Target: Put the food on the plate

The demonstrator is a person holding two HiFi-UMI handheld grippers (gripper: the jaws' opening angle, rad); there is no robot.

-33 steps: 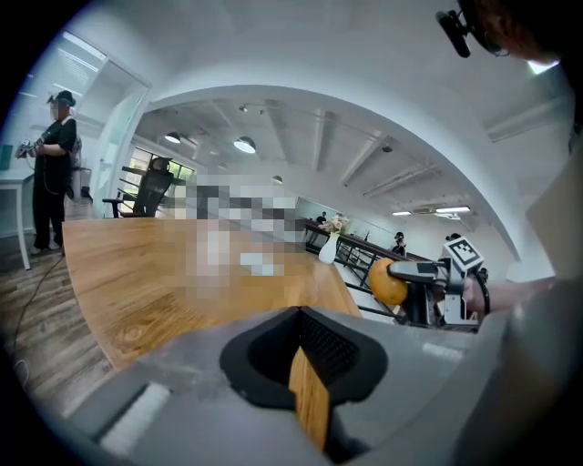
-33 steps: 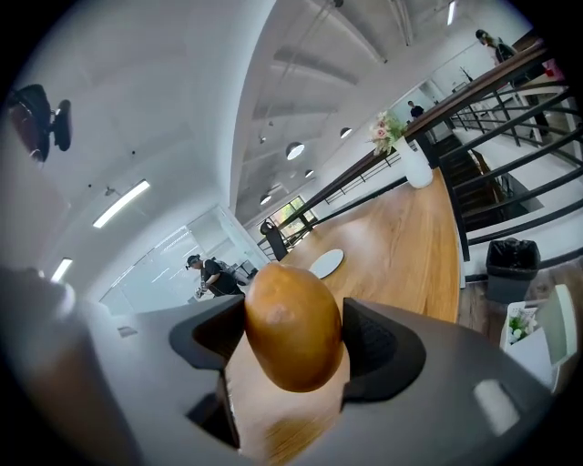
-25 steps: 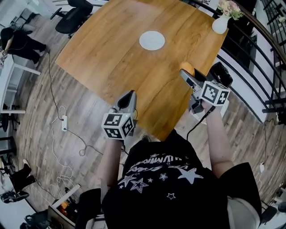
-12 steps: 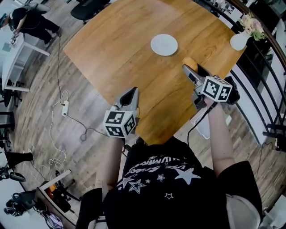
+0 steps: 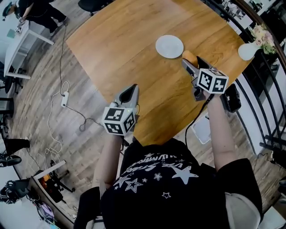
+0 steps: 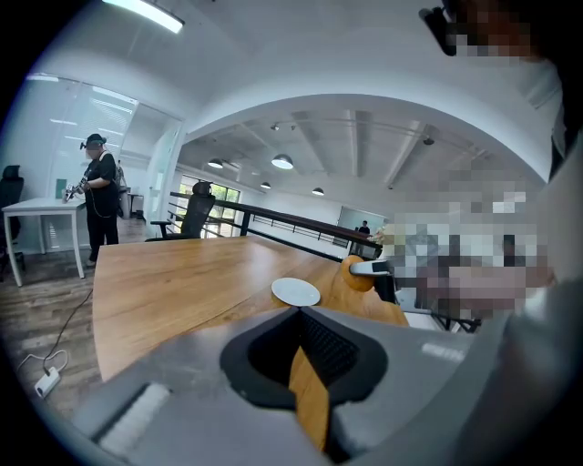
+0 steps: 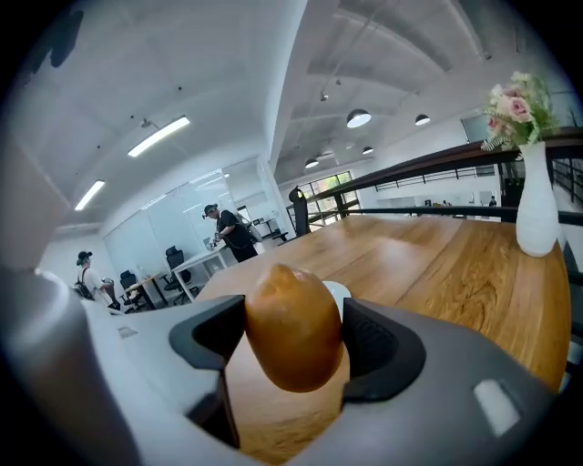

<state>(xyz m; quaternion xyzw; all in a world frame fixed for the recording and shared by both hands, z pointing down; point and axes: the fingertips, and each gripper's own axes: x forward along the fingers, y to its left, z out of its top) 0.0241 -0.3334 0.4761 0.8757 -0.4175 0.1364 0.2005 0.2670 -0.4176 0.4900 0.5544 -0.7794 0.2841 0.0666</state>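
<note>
A round white plate [image 5: 169, 46] lies on the wooden table [image 5: 129, 40], far of centre. My right gripper [image 5: 189, 61] is shut on an orange-brown bread roll [image 5: 189, 56], held just right of the plate's rim and above the table. In the right gripper view the roll [image 7: 291, 326] fills the gap between both pads, and the plate [image 7: 341, 293] peeks out behind it. My left gripper [image 5: 129, 93] hovers shut and empty over the table's near edge. The left gripper view shows the plate [image 6: 296, 292] and the roll [image 6: 356, 273] ahead.
A white vase with pink flowers [image 5: 249, 49] stands at the table's far right corner, also seen in the right gripper view as the vase [image 7: 536, 214]. A black railing [image 5: 268, 112] runs along the right. A person [image 5: 38, 12] stands by a white desk at far left. Cables [image 5: 62, 99] lie on the floor.
My right gripper has carried the roll forward and to the left, closer to the plate's rim. The left gripper has stayed about where it was, still shut.
</note>
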